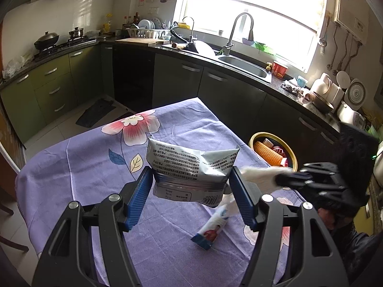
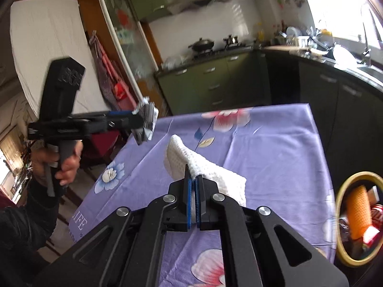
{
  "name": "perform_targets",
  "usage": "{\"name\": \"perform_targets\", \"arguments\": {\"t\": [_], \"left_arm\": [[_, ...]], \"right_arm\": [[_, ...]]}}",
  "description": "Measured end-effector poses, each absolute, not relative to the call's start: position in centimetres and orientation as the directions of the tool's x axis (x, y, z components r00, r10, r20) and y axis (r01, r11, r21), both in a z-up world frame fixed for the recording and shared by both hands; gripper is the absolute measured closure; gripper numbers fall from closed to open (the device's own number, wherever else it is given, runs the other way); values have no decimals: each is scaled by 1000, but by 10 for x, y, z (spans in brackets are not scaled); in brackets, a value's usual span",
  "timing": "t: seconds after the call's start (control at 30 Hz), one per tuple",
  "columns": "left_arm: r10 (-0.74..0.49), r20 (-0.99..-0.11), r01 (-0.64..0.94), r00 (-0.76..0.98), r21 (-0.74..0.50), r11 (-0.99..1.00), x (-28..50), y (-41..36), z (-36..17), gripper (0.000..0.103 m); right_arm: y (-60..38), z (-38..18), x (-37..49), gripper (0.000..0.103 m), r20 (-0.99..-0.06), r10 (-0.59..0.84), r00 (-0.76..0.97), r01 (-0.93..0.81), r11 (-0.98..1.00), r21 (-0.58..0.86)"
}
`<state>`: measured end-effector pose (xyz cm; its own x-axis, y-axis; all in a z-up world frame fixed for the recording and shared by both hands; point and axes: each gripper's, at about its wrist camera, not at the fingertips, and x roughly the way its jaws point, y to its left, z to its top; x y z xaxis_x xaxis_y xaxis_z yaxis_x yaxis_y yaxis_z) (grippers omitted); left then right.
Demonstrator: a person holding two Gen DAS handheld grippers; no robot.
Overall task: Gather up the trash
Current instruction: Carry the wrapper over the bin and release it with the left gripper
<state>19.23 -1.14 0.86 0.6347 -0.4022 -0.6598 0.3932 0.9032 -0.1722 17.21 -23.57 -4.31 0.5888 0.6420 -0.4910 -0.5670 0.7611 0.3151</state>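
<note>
My left gripper (image 1: 191, 184) is shut on a silver snack bag (image 1: 189, 167) and holds it above the purple flowered tablecloth (image 1: 79, 167); it also shows in the right wrist view (image 2: 143, 122). My right gripper (image 2: 193, 184) is shut on a white foam net (image 2: 203, 167), lifted over the table; the net also shows in the left wrist view (image 1: 258, 175). A small blue and white wrapper (image 1: 211, 227) lies on the cloth below the bag. A yellow-rimmed trash bin (image 1: 275, 153) with trash inside stands past the table's right edge, also in the right wrist view (image 2: 356, 217).
Dark kitchen cabinets and a counter with a sink (image 1: 246, 65) run behind the table. A stove with a wok (image 1: 46, 39) is at the far left. A dark mat (image 1: 95, 112) lies on the floor. Chairs stand left of the table.
</note>
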Motion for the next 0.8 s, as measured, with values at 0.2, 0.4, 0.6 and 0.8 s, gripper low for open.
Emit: {"name": "perform_targets", "arguments": {"t": [0.2, 0.4, 0.6, 0.8], "left_arm": [[-427, -664, 425, 613, -178, 888, 203, -30, 7, 40], [-480, -682, 508, 552, -181, 842, 219, -79, 0, 40], [-547, -709, 619, 445, -198, 760, 244, -160, -9, 40], [-586, -756, 730, 292, -219, 647, 269, -271, -26, 40]], "right_arm": [[-272, -40, 143, 100, -527, 581, 620, -515, 808, 285], [-295, -71, 110, 100, -618, 500, 607, -453, 857, 247], [-316, -93, 81, 100, -642, 467, 608, -424, 875, 234], [-349, -112, 66, 100, -623, 472, 624, -387, 879, 278]]}}
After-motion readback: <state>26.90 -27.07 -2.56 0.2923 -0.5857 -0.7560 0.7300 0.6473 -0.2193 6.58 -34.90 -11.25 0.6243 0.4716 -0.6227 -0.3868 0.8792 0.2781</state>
